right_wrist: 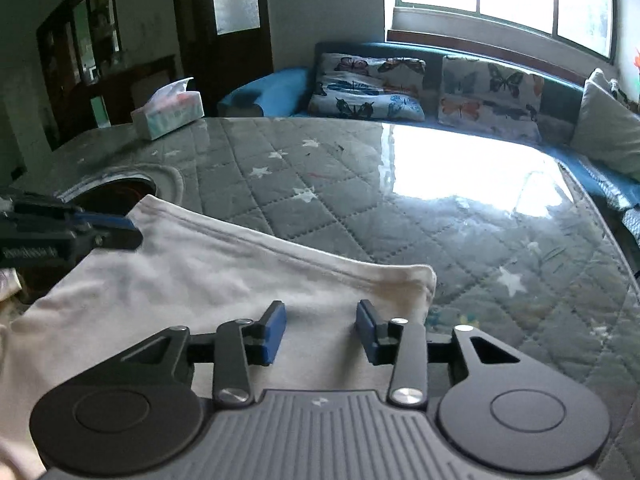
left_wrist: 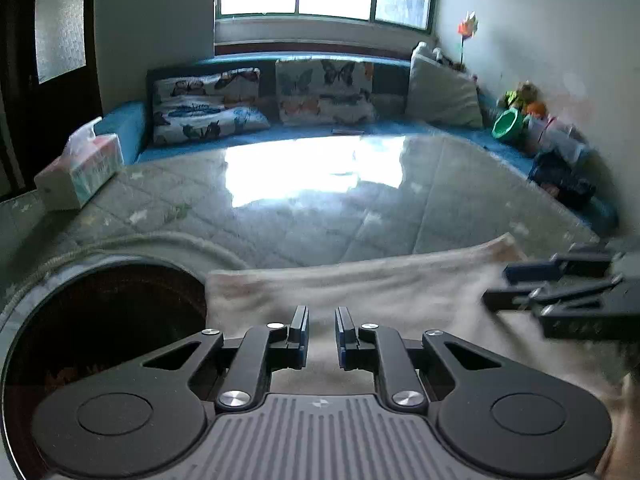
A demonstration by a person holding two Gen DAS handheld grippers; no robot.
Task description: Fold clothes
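A cream-white garment (left_wrist: 360, 284) (right_wrist: 200, 264) lies flat on the near part of a table (left_wrist: 320, 208) (right_wrist: 460, 232) covered with grey quilted star fabric under a glossy sheet. My left gripper (left_wrist: 322, 314) hovers over the garment's near left part, its jaws a narrow gap apart with nothing between them. In the right wrist view the left gripper (right_wrist: 134, 232) shows at the garment's far left corner. My right gripper (right_wrist: 321, 308) stands wide open above the garment near its right hemmed corner. The left wrist view shows the right gripper (left_wrist: 500, 286) blurred at the right edge.
A dark round opening (left_wrist: 100, 320) (right_wrist: 116, 194) sits in the table cover just left of the garment. A tissue box (left_wrist: 80, 172) (right_wrist: 168, 114) stands at the far left. Behind the table is a blue sofa with butterfly cushions (left_wrist: 324, 92) (right_wrist: 368, 84) and toys (left_wrist: 516, 116).
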